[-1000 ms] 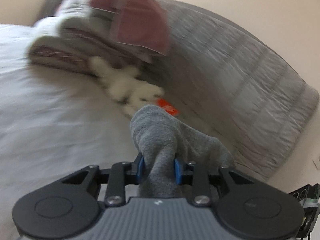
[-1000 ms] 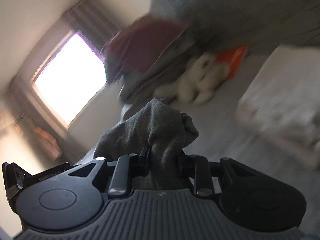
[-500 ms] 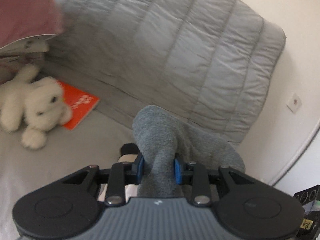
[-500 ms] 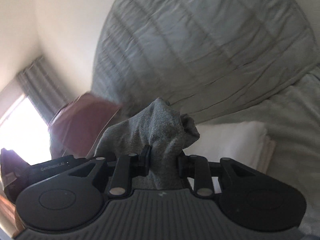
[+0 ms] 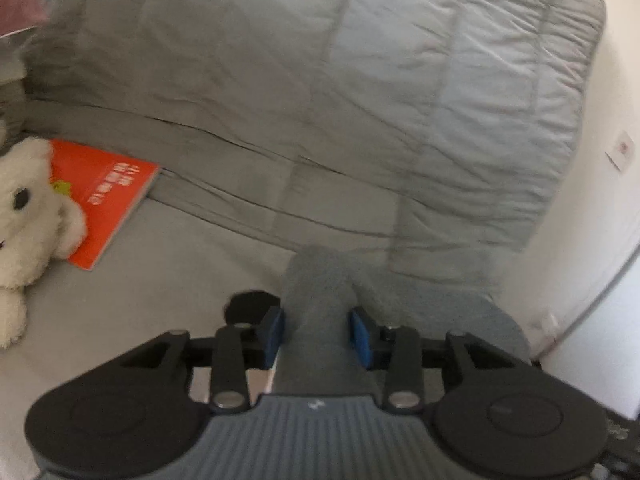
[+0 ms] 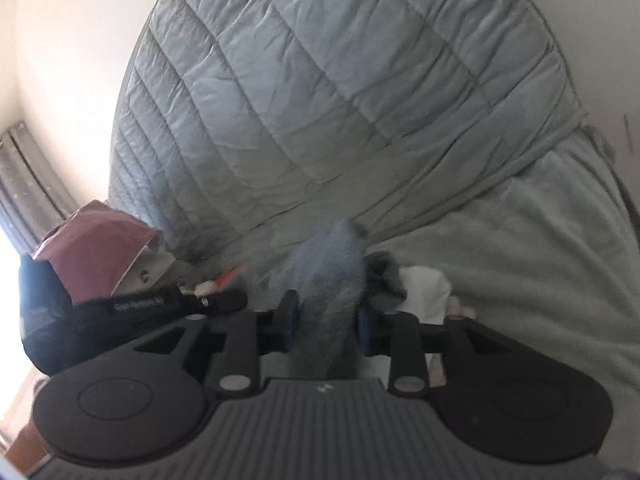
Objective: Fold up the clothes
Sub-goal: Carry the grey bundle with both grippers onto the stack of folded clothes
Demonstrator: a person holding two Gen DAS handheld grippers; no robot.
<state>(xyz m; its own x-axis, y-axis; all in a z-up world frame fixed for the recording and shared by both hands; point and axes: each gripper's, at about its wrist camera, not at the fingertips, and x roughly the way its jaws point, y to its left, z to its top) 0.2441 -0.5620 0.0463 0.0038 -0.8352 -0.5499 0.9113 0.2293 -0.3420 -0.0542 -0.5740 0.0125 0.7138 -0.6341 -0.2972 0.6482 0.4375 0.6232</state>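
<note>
A grey knitted garment [image 5: 320,280] fills the gap between the blue pads of my left gripper [image 5: 318,332]. Its jaws are opening while the pads still touch the cloth. The rest of it drapes to the right over the bed. In the right wrist view the same grey garment [image 6: 328,264] looks blurred between the pads of my right gripper [image 6: 328,320]. Those jaws are opening wider and the cloth sits loose in them. The left gripper's black body [image 6: 140,308] shows at the left of that view. A folded white cloth [image 6: 424,292] lies just beyond the right fingers.
A grey quilt [image 5: 360,100] is piled against the wall behind the bed. A white plush toy [image 5: 28,216] lies on an orange book [image 5: 108,200] at the left. A maroon pillow [image 6: 96,248] sits at the far left, a light blanket [image 6: 540,280] at the right.
Both grippers swung right, from the pillow pile and window toward the quilt and wall. Both pairs of jaws have widened on the grey garment, the right one more.
</note>
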